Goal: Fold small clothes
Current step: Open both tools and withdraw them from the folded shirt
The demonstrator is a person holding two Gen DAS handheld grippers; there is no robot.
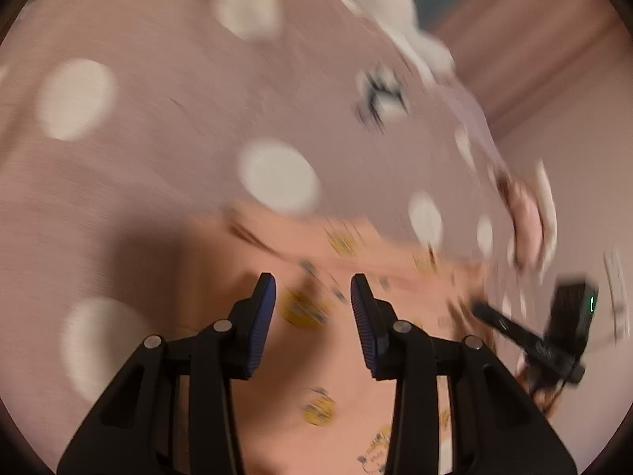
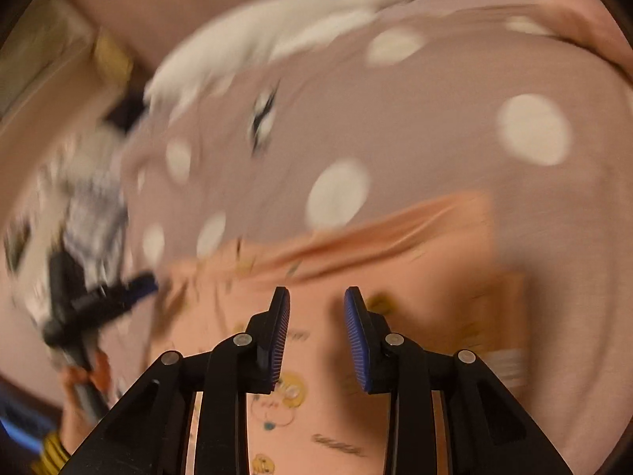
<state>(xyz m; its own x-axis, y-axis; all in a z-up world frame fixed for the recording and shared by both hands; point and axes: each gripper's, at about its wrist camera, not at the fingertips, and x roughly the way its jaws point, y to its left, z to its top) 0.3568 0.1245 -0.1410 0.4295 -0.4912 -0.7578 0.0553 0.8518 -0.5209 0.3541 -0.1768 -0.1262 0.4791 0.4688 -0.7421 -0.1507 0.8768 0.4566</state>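
Peach garment (image 1: 316, 376), small, printed with yellow cartoon motifs, lies spread on a dusty-pink bedspread (image 1: 158, 99) with big white polka dots; surface looks like a bed, not a worktop. Far edge of the cloth is ridged into a fold line, clearest in the right wrist view. Both views heavily motion-blurred, so fine detail is unreliable.

White plush toy (image 2: 277, 35) with an orange beak sits at the far edge of the bedspread, well apart from the garment. A patterned black-and-white item beside it on the left of the right view; cannot identify.

Left gripper (image 1: 312, 316): jaws parted, nothing between them, poised directly over the garment's middle area. Right gripper (image 2: 316, 336): likewise released, empty, over the garment's printed face. Whether either touches the cloth cannot be told.

Risks, as judged:
- Thin cloth on soft bedding: a pinch may catch the bedspread along with the garment, or take one layer only.
- Fast motion could drag and bunch the cloth, spoiling the existing fold.
- Both grippers over one small piece: collision is possible.
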